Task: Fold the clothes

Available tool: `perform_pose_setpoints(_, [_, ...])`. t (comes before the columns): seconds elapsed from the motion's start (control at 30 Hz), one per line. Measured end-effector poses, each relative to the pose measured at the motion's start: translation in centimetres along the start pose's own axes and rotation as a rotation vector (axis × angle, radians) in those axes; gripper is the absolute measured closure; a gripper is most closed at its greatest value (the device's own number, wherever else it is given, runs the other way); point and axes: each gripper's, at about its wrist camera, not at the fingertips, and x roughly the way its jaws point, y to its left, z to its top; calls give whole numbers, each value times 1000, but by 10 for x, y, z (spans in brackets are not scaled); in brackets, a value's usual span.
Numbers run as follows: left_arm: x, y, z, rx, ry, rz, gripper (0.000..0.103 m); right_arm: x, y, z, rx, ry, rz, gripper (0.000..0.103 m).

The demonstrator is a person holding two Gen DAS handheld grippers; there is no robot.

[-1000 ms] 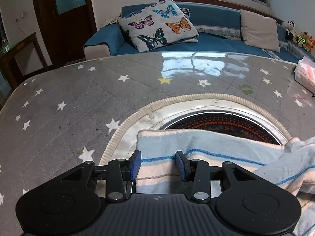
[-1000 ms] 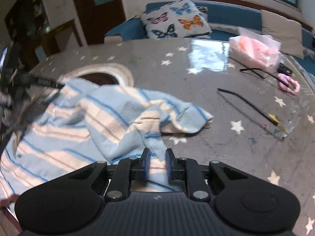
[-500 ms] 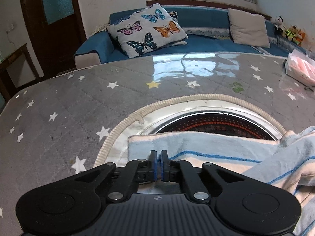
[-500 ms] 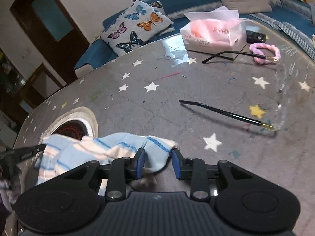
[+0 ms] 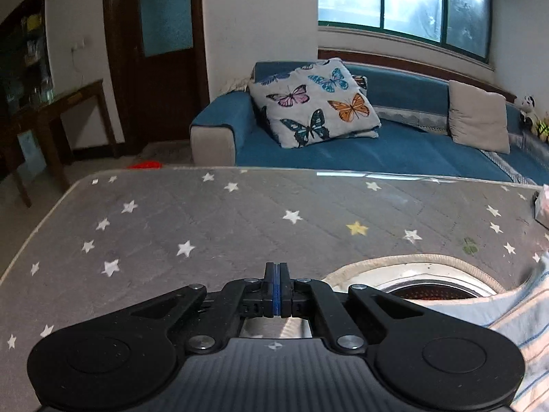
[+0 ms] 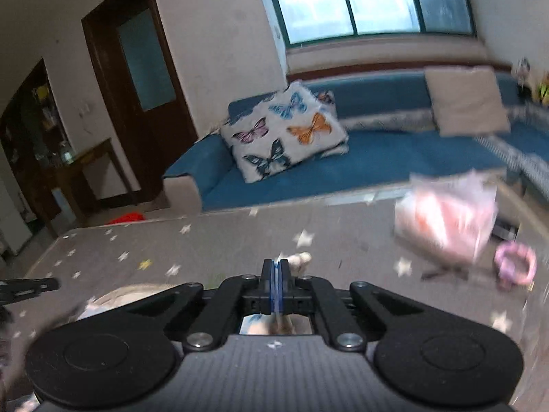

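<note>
The blue-and-cream striped cloth (image 5: 511,316) shows at the lower right of the left wrist view, rising from the table and passing behind my gripper's body. My left gripper (image 5: 277,269) is shut, its blue pads pressed together; a pale bit of fabric shows in the gap below them. In the blurred right wrist view my right gripper (image 6: 275,267) is shut on the cloth. A small tuft of that cloth (image 6: 299,259) pokes out past the pads and more shows beneath them. The left gripper's tip (image 6: 29,286) juts in at the left edge.
The grey star-patterned table (image 5: 212,226) has a round opening with a woven rim (image 5: 415,260) near the cloth. A pink tissue pack (image 6: 446,219), a pink ring (image 6: 516,265) and a thin black item (image 6: 442,273) lie at the right. A blue sofa (image 5: 405,151) stands beyond.
My right gripper closed on the cloth, and both grippers rose and tilted up, so the room fills the views. The left gripper, closed half a second ago, stays shut.
</note>
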Motion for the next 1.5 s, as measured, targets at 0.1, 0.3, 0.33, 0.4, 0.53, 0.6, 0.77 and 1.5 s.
perform_pose_setpoints(0.1, [0,-4,-6,38,28,-37,101,7,0,4,-13,14,-17,101])
perform_pose_setpoints(0.3, [8,-30,-27,138,70,-89,87,21,1,11,-39,42,-50,90])
perform_pose_setpoints(0.33, [12,-33,-29,143,78,-85,75,24,1,12,-43,47,-55,87])
perform_pose_setpoints(0.4, [18,-36,-33,147,88,-73,70,31,0,10,-54,65,-66,80])
perform_pose_setpoints(0.53, [28,-37,-36,139,117,-80,63,49,-4,7,-56,100,-87,80])
perform_pose_setpoints(0.6, [32,-38,-37,137,124,-84,61,57,-7,6,-53,108,-96,79])
perform_pose_setpoints(0.77, [38,-41,-40,140,135,-120,81,77,-13,9,-33,136,-102,69])
perform_pose_setpoints(1.5, [1,12,-13,69,-52,-12,100,69,18,46,-15,11,-47,99])
